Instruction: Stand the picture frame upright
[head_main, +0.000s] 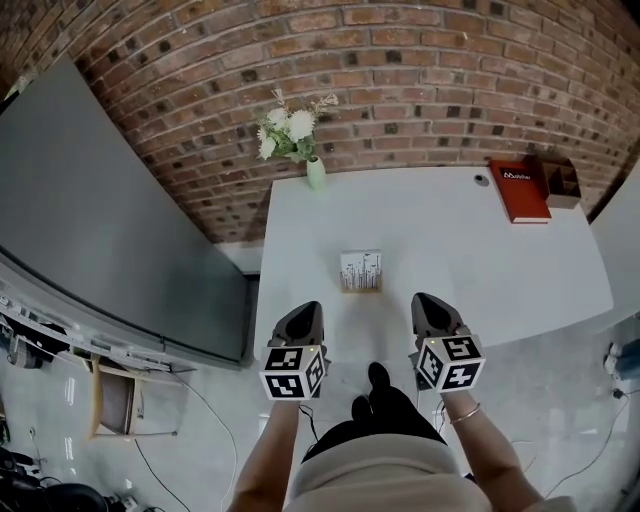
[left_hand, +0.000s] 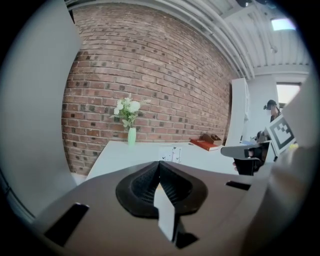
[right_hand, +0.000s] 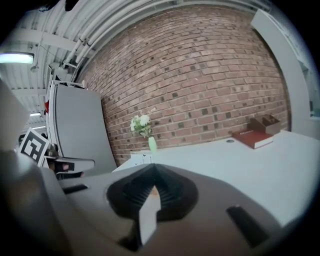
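**Holding both tools closed, short of the picture frame**

The left tool (head_main: 305, 310) and the right tool (head_main: 426, 300) both had their jaws pressed together with nothing between them. They hung side by side over the near edge of the counter (head_main: 450, 250).

The picture frame (head_main: 360, 271) sat ahead of the tools, roughly midway between their two lines and apart from both. It appeared to rest on its lower edge with its pale printed face turned toward the tools; no view showed whether a back prop held it.

It looked small, thin and stiff, so probably light and easy to tip. Its front might be glazed, hence slippery and breakable. The safer hold would likely be across the narrow wooden rim at a side or the top, not on the face.

The white counter looked smooth and hard, so the frame could slide on it. Far beyond the tools stood a vase (head_main: 315, 172) of flowers against the brick wall (head_main: 400, 80), with a red book (head_main: 519, 190) and a wooden box (head_main: 561, 180) well off to the right tool's side. A grey panel (head_main: 100, 220) stood past the left tool.
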